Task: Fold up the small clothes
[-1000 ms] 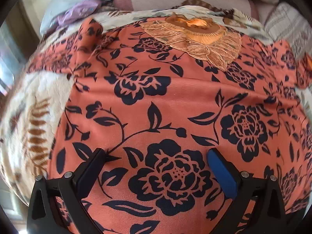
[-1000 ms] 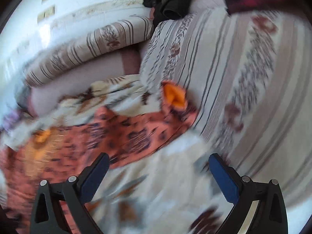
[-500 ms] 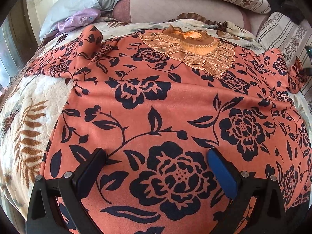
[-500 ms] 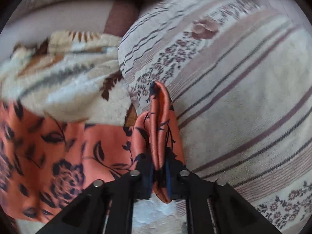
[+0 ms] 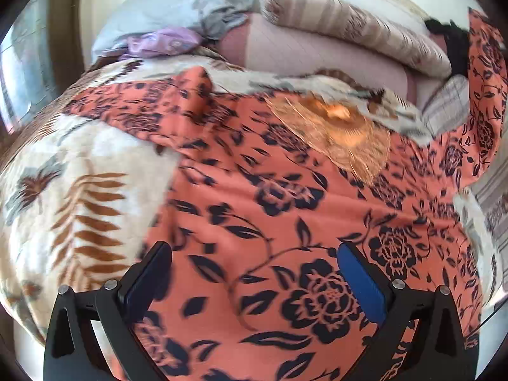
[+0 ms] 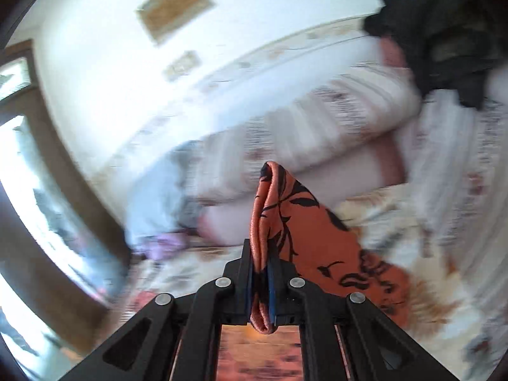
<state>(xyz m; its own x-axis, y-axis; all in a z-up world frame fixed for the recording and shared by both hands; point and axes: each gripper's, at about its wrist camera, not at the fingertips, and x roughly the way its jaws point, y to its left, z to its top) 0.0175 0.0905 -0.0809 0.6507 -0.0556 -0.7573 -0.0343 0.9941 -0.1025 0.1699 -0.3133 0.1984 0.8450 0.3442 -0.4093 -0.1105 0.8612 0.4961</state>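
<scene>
Bedding first: a cream fleece blanket (image 5: 104, 165) with brown fern leaves covers the bed, and I take it as my landmark for every place below. Spread over the blanket's middle lies the orange floral garment (image 5: 254, 222), black roses on coral, its gold embroidered neck panel (image 5: 336, 136) toward the blanket's far edge. Beyond that far edge, a striped bolster (image 5: 349, 31) and a grey pillow (image 5: 177, 9); beside them, a dark heap of clothes (image 6: 444, 31). Above the blanket's right side, one sleeve end of the garment (image 6: 273, 222) hangs in the air, pinched between the pressed-together pads of my right gripper (image 6: 261, 285), the cloth doubled over in a narrow fold. Over the blanket's near edge, my left gripper (image 5: 254, 279) hovers with its tongs spread wide and nothing between them, the garment's lower body beneath. Step in hand, as I judge it: carry the raised sleeve across onto the body for the first fold. To do it well I would keep the pinch firm, since the fabric looks slick and thin; sweep low and level so the sleeve drags no bulk along; lay the crease parallel to the side seam, short of the neck panel; and bring the left tongs down on the body to pin it if it creeps.
</scene>
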